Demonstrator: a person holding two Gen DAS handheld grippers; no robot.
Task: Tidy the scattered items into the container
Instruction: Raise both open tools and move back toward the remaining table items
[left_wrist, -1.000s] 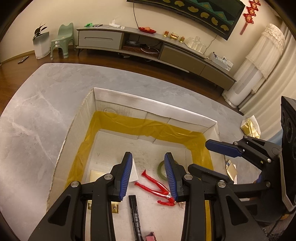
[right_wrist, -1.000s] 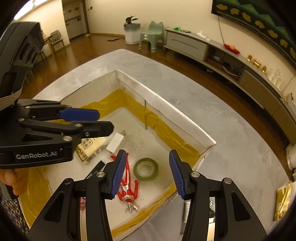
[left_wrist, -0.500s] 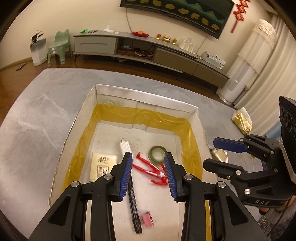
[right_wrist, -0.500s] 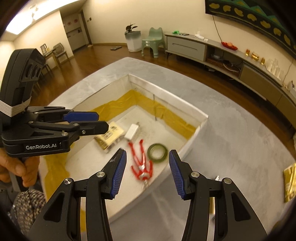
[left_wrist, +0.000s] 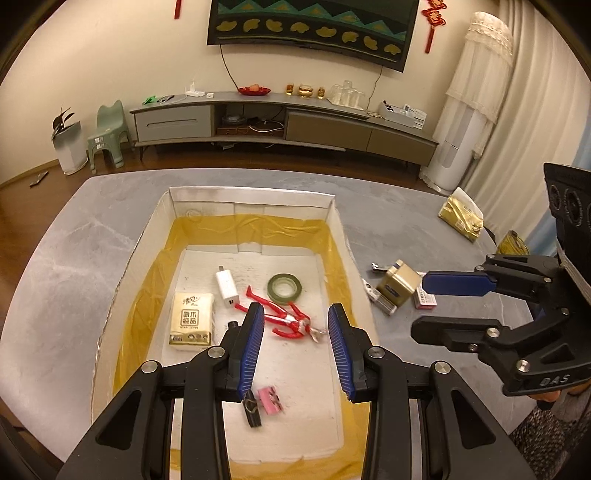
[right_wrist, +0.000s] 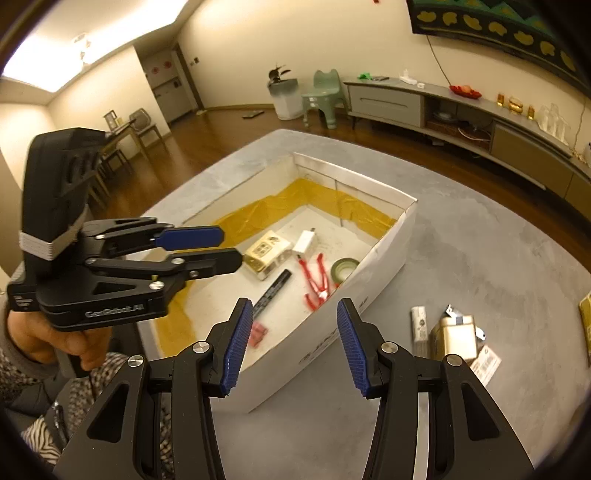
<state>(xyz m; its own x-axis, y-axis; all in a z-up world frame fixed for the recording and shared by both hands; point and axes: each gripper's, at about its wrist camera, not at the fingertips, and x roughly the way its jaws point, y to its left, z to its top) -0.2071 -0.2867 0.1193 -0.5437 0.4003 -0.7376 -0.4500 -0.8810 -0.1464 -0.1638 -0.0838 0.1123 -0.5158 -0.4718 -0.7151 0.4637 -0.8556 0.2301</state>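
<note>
A white cardboard box (left_wrist: 255, 194) (right_wrist: 369, 284) lined with yellow tape stands on the grey table. Inside lie a tissue pack (left_wrist: 192, 319) (right_wrist: 266, 254), a white charger (left_wrist: 227, 288) (right_wrist: 304, 243), a green tape roll (left_wrist: 285, 288) (right_wrist: 343, 267), a red figure (left_wrist: 284, 319) (right_wrist: 317, 282), a black pen (left_wrist: 252, 408) (right_wrist: 273, 291) and a pink clip (left_wrist: 269, 398) (right_wrist: 256, 334). My left gripper (left_wrist: 295, 347) (right_wrist: 231, 247) hovers open and empty above the box's near end. My right gripper (right_wrist: 295, 343) (left_wrist: 421, 304) is open and empty, outside the box's right wall.
On the table right of the box lie a gold box (left_wrist: 399, 286) (right_wrist: 454, 338), a white stick (left_wrist: 376, 297) (right_wrist: 419, 325), a nail clipper (left_wrist: 380, 266), a pink card (left_wrist: 424, 298) (right_wrist: 485, 363) and a gold packet (left_wrist: 461, 218). A hand (right_wrist: 66, 343) holds the left gripper.
Both grippers have drawn back and risen from the box, so the whole box now shows. The right gripper has shifted right, clear of the box wall. Both stay open.
</note>
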